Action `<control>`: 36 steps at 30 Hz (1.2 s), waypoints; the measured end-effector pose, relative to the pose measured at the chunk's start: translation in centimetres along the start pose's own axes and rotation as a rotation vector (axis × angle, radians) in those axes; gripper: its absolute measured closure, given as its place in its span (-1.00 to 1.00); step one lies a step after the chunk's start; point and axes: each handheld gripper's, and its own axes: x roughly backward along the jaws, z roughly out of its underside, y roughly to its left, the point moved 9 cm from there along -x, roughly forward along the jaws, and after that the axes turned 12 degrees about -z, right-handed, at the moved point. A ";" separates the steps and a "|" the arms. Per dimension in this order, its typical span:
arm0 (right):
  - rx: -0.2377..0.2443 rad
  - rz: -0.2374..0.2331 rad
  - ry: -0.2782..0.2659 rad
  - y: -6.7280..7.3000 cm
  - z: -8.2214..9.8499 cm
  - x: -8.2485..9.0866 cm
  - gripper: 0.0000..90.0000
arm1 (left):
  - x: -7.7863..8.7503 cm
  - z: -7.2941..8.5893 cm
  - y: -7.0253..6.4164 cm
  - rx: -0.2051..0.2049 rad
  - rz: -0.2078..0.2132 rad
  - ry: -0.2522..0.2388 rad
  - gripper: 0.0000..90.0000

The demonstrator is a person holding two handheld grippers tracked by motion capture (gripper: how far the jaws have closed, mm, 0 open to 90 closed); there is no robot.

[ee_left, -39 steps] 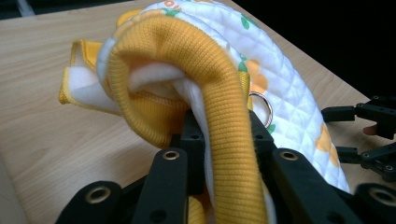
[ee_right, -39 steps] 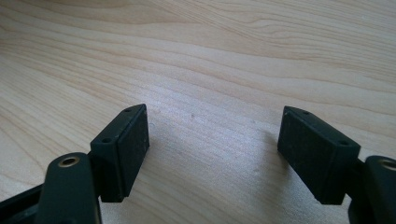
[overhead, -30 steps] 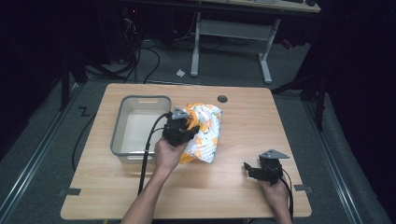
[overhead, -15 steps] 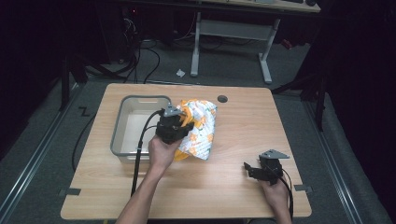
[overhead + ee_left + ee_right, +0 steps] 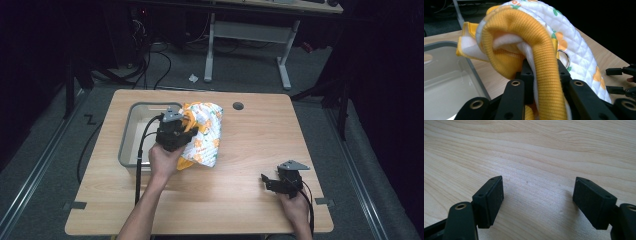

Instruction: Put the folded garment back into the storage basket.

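A white quilted garment [image 5: 206,136] with orange flowers and orange ribbed trim lies bunched on the wooden table [image 5: 250,150], just right of a grey plastic tub [image 5: 126,146]. My left gripper [image 5: 179,128] is shut on the garment's orange trim [image 5: 544,57], which loops over and between the jaws of the left gripper [image 5: 543,72]. A metal ring [image 5: 563,57] shows on the cloth beside the jaws. My right gripper [image 5: 268,181] rests near the table's front right, open, and the right gripper [image 5: 538,195] has only bare wood between its pads.
The tub [image 5: 441,75] has a pale, bare inside. A round cable hole [image 5: 238,106] sits in the table's far middle. Cables and a white desk frame [image 5: 245,35] stand on the floor beyond. My right gripper [image 5: 621,80] shows far off, past the garment.
My left gripper has moved left and a little away, toward the tub, carrying the garment with it. The right gripper has stayed put.
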 end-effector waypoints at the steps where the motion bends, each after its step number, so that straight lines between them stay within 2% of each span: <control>1: 0.000 0.000 0.000 0.0 0.0 0.0 -0.45 | 0.1 0.0 0.2 -0.003 -0.003 0.001 0.67; 13: 0.003 0.000 -0.001 0.0 0.0 0.0 -0.45 | 1.1 -0.5 2.0 -0.003 -0.047 -0.008 0.67; 36: 0.002 0.000 -0.001 0.0 0.0 0.0 -0.45 | 2.5 -0.2 6.1 0.036 -0.111 -0.005 0.67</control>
